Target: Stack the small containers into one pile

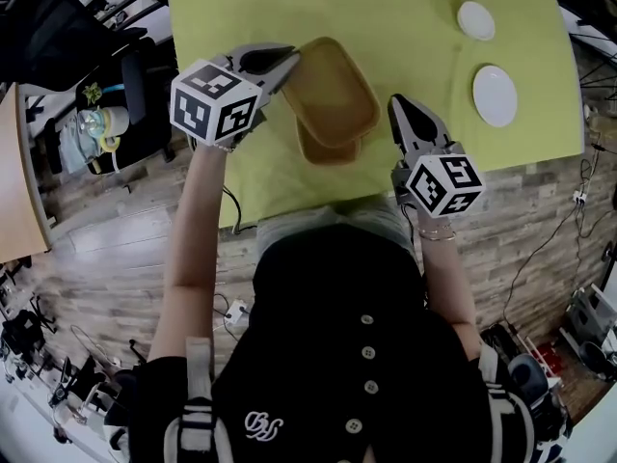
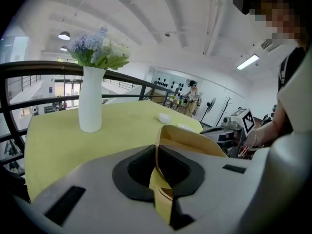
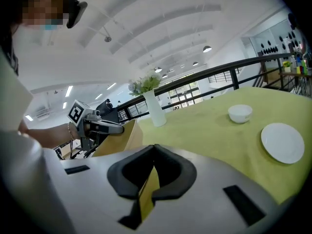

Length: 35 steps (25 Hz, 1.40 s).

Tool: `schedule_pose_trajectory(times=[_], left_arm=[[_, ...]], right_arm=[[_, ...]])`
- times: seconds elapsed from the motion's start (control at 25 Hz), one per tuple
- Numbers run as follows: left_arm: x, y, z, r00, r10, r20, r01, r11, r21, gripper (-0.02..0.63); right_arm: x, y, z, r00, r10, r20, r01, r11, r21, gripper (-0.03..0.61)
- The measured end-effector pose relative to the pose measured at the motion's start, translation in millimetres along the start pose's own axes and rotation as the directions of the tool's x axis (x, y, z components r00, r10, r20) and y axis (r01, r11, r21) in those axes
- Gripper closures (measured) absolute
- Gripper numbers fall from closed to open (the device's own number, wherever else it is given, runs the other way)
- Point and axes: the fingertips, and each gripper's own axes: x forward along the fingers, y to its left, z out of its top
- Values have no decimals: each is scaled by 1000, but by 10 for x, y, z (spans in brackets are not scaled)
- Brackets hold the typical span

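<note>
Jaws of the left gripper (image 1: 281, 63) pinch the thin rim of the upper container (image 1: 333, 90) at its far-left corner. The left gripper view shows the tan wall running right between the pads. Jaws of the right gripper (image 1: 401, 110) are pressed together on nothing. That gripper hangs just to the right of the lower container (image 1: 328, 152), apart from it as far as the head view shows.

The upper container lies over the lower container, skewed and shifted toward the far side. Only the lower container's near end peeks out on the bench (image 1: 415, 37). Whether the upper one is already partly nested or only rests across the rim cannot be told.

The step in hand appears to be seating one in the other. It would go best if the person turns the held container until its long sides run with those of the lower container, draws it toward the near end, levels it, then lowers it straight. A one-corner pinch on so thin a wall will likely let it droop or twist, so slow motion helps. The closed right gripper could brace the lower container's right side against sliding. The plate (image 1: 495, 95) and bowl (image 1: 475, 19) lie well right of and beyond the lower container, out of the way.
</note>
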Motion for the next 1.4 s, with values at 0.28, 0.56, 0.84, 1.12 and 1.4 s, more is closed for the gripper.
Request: schedule_pose_trajectory(times=[0.28, 0.56, 0.84, 1.12, 1.4], left_arm=[[41, -246, -258, 993, -82, -88, 85, 996, 37, 583], [120, -408, -414, 972, -140, -186, 176, 965, 193, 581], [299, -473, -444, 953, -186, -241, 247, 934, 257, 581], [367, -408, -492, 928, -197, -315, 291, 912, 289, 580], [440, -305, -542, 925, -174, -336, 277, 916, 289, 580]], right_arm=[[40, 167, -30, 996, 82, -19, -82, 996, -35, 566], [91, 238, -140, 992, 117, -41, -117, 993, 1, 566], [92, 204, -248, 991, 110, -70, -108, 994, 23, 566], [71, 149, -297, 992, 99, -84, -96, 995, 41, 566], [58, 88, -338, 993, 83, -89, -79, 996, 45, 566]])
